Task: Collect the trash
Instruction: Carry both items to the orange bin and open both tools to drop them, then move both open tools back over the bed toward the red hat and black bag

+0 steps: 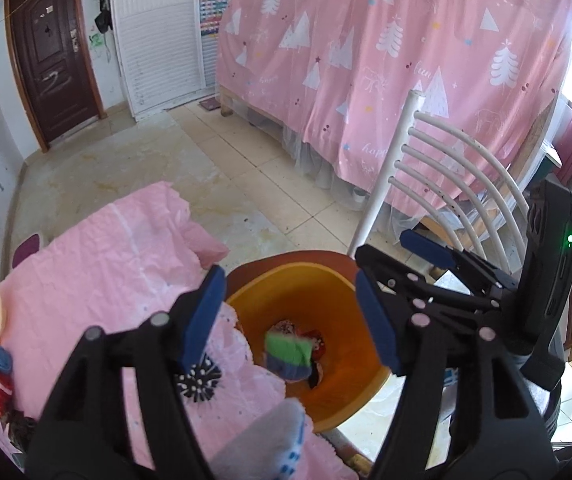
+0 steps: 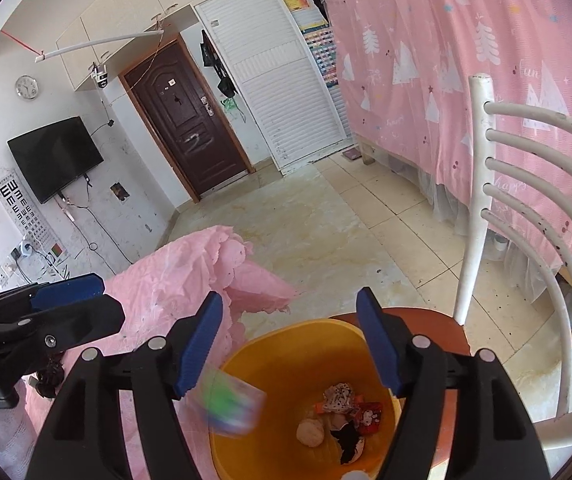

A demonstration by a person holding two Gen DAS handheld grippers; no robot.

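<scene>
While both my left tool and right tool hang spread and empty over the orange bin, the green wrapper drops inside, though the bin, near the chair seat's edge, could tip if bumped.

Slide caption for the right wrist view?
Open right gripper above orange bin on a chair, a blurred green wrapper mid-drop.

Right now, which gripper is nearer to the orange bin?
Hard to say; both are open above the bin. The right gripper hangs over its near rim, and the left gripper over the rim beside the pink cloth.
</scene>
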